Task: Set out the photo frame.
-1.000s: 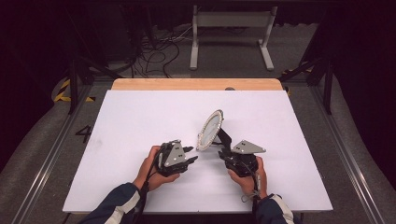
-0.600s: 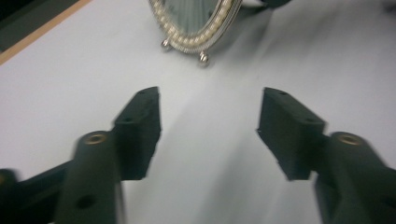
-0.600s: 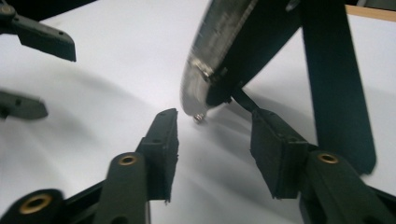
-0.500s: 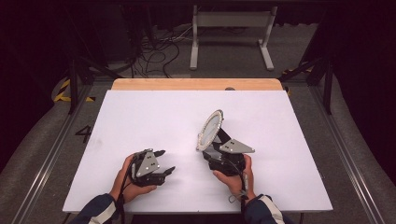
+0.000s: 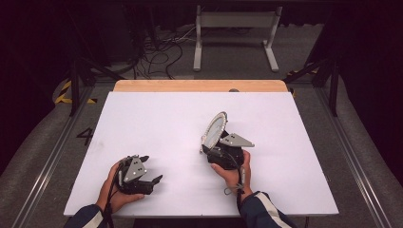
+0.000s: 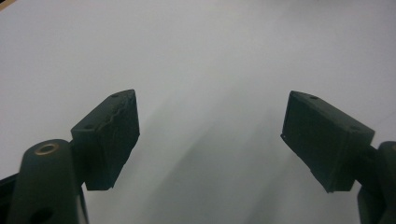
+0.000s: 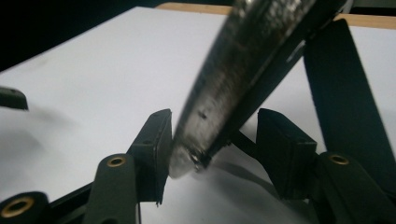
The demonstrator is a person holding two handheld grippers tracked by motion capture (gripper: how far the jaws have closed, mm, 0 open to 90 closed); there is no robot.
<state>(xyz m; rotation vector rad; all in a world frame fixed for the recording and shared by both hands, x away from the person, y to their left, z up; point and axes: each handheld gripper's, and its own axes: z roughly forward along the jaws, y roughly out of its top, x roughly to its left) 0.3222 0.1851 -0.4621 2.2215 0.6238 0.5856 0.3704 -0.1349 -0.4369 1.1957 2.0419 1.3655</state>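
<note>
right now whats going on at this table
A person works two hand-held tools over a white table. The right tool has a round metal disc-like object tilted on edge between its jaws, which have just opened and no longer clamp it. The left tool, jaws just opened, is empty near the table's front edge.
</note>
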